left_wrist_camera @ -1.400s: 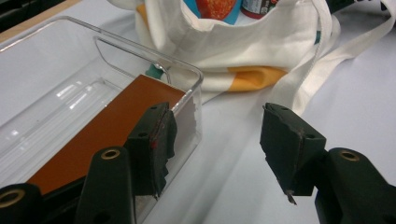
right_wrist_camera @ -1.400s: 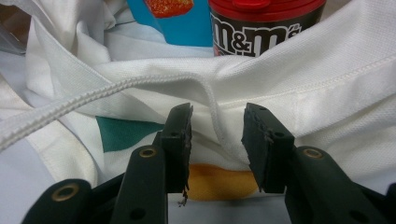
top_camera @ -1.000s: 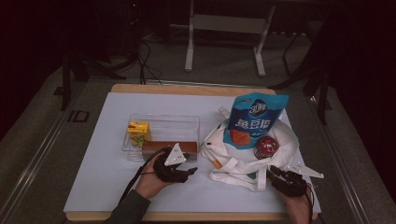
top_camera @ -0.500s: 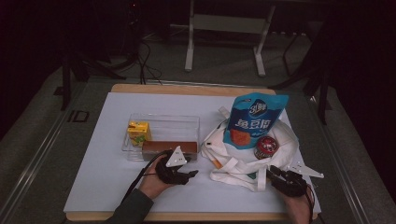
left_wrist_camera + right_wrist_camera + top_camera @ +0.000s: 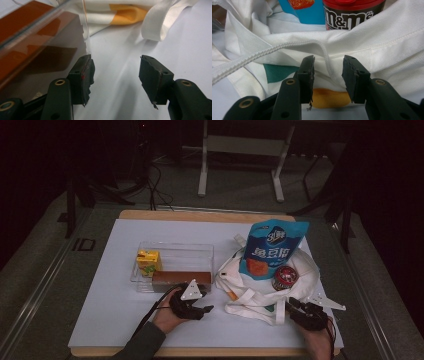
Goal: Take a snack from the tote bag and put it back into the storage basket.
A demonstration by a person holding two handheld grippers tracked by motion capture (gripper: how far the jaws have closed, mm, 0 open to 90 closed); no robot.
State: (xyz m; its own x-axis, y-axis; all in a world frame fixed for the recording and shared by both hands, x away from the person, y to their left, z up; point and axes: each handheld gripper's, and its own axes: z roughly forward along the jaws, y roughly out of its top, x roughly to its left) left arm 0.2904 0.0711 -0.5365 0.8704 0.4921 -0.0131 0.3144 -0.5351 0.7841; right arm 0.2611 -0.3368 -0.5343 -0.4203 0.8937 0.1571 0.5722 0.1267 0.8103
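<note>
While the person's forearms are coming in over the near edge of the desk (image 5: 100,320), the left gripper (image 5: 192,307) is sitting low beside the clear plastic box (image 5: 175,251), its jaws standing apart with nothing between them; in the left gripper view one fingertip (image 5: 83,75) is lying right against the box's near corner. The right gripper (image 5: 300,312) is facing the near hem of the white tote bag (image 5: 255,295), jaws likewise apart around a fold and cord of cloth, though whether the pads are touching the fabric is hard to say from the right gripper view. The likely risk, as I judge it, is that the left jaw is going to nudge or drag the light box, since it is crowding that corner, and that the right jaws are going to pinch only the loose cord, so the bag would slip or tip its load. Lying in the box are a brown bar (image 5: 181,278) and a yellow juice carton (image 5: 148,261). Farther off on the bag, a red-lidded candy tub (image 5: 285,277) and a blue snack pouch (image 5: 272,247) are resting, the bag's strap trailing between the grippers.
</note>
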